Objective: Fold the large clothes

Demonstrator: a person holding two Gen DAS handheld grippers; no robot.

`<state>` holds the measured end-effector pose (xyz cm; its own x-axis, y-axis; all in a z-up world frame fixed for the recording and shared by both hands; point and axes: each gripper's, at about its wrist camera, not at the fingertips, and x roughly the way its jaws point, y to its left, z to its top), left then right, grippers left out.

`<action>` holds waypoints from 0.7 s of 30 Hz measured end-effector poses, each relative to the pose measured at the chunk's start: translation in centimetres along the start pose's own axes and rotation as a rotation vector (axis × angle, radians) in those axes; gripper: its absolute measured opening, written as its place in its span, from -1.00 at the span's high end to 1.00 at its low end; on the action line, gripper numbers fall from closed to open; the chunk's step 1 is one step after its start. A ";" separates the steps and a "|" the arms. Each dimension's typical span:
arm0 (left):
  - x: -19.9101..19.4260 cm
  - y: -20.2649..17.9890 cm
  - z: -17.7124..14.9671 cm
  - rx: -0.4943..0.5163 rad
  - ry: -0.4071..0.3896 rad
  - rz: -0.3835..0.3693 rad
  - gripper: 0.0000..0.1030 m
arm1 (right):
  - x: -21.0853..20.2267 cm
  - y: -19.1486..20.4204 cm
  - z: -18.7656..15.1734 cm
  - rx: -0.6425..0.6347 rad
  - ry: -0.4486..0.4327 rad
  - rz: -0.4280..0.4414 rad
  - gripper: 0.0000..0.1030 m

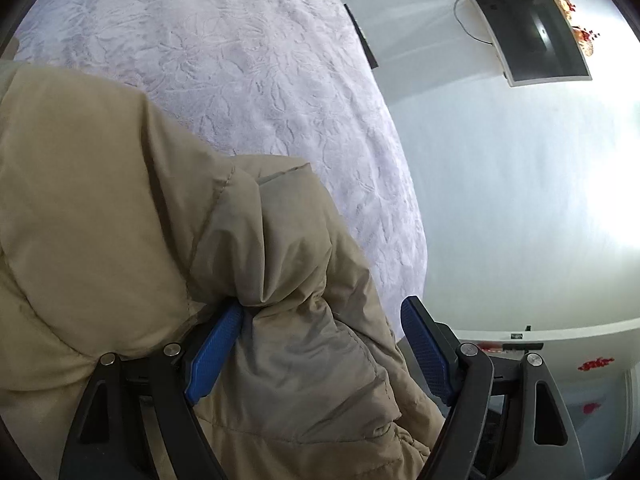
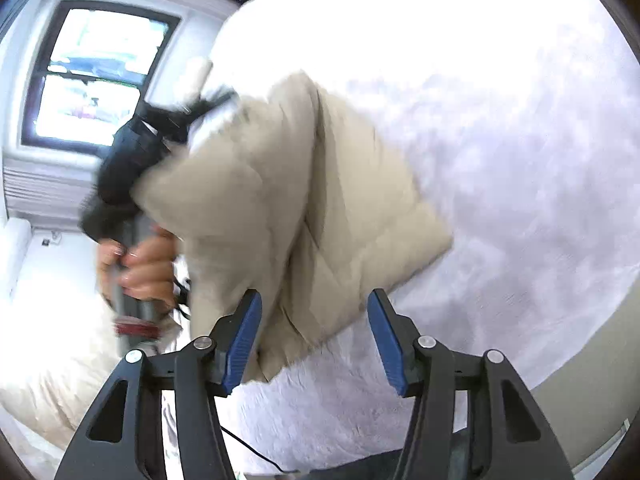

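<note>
Beige padded jacket [image 1: 120, 216] of quilted, puffy fabric lies in a folded heap on a pale lilac bedspread [image 1: 248, 64] embossed with a leafy flower pattern. In the left wrist view the jacket fills the lower left half of the frame, with a greyer lining panel bunched toward the camera.

Left gripper [image 1: 320, 344], black with blue ribbed pads, has its jaws spread wide. A fold of the jacket sits between them and rests against the left-hand pad, while the right-hand pad stands clear of the cloth, so nothing is pinched.

Beyond the bed's edge is a plain white wall, and a dark flat screen [image 1: 536, 20] hangs on it at the upper right, with orange and red decorations along its far side.

The right wrist view is blurred. Right gripper [image 2: 316, 340], of the same black and blue build, also has its jaws apart. The lower corner of the jacket [image 2: 304, 208] hangs in the gap between the pads; it appears to brush the left-hand pad but is not squeezed. The jacket here is a thick, squarish bundle raised off the bedspread [image 2: 520, 160].

At the left of this view a person's hand [image 2: 140, 268] grips a grey handle below a black device pressed against the jacket's far side. Behind it is a dark-framed window [image 2: 96, 80], very bright.
</note>
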<state>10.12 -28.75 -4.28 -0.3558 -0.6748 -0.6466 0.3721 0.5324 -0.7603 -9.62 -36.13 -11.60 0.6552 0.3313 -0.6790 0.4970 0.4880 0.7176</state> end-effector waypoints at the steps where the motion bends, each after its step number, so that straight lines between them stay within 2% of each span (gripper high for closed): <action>1: -0.5 0.1 0.1 -0.001 0.001 0.005 -0.57 | -0.5 0.8 0.2 -0.010 -0.023 0.006 -0.27; 5: 1.3 0.3 -0.4 0.007 0.005 0.036 -0.57 | -3.1 3.1 0.5 -0.085 -0.076 0.024 -0.33; 6: 2.7 -0.1 0.8 0.007 0.004 0.041 -0.57 | -3.6 3.2 1.0 -0.108 -0.073 0.018 -0.38; 8: 3.0 0.0 1.0 0.005 0.002 0.054 -0.57 | -2.7 4.0 1.3 -0.156 -0.049 -0.037 -0.41; 9: 3.0 0.1 1.1 0.004 0.001 0.060 -0.57 | -1.4 4.3 2.5 -0.181 -0.041 -0.093 -0.41; 10: 2.9 -0.1 1.1 0.004 -0.001 0.072 -0.57 | -1.1 4.4 2.7 -0.189 -0.033 -0.136 -0.19; 12: 2.5 -0.5 1.0 0.017 -0.019 0.096 -0.57 | -0.3 2.6 2.7 -0.184 -0.017 -0.209 0.70; 15: 0.0 -1.4 0.3 0.076 -0.077 0.132 -0.57 | 0.6 -0.6 2.9 -0.131 -0.016 -0.269 0.70; 17: -2.1 -1.6 -0.5 0.117 -0.131 0.181 -0.57 | 1.5 -2.7 2.6 -0.089 0.009 -0.290 0.70; 19: -4.2 -1.4 -1.5 0.146 -0.188 0.257 -0.57 | 2.2 -5.2 2.4 0.001 0.033 -0.258 0.69; 21: -6.3 -0.9 -2.8 0.162 -0.243 0.318 -0.57 | 2.8 -6.5 2.5 0.026 0.040 -0.239 0.66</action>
<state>9.66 -23.55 0.30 0.0032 -0.6009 -0.7993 0.5674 0.6593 -0.4933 -9.59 -40.36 -17.80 0.4945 0.2408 -0.8352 0.6500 0.5354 0.5393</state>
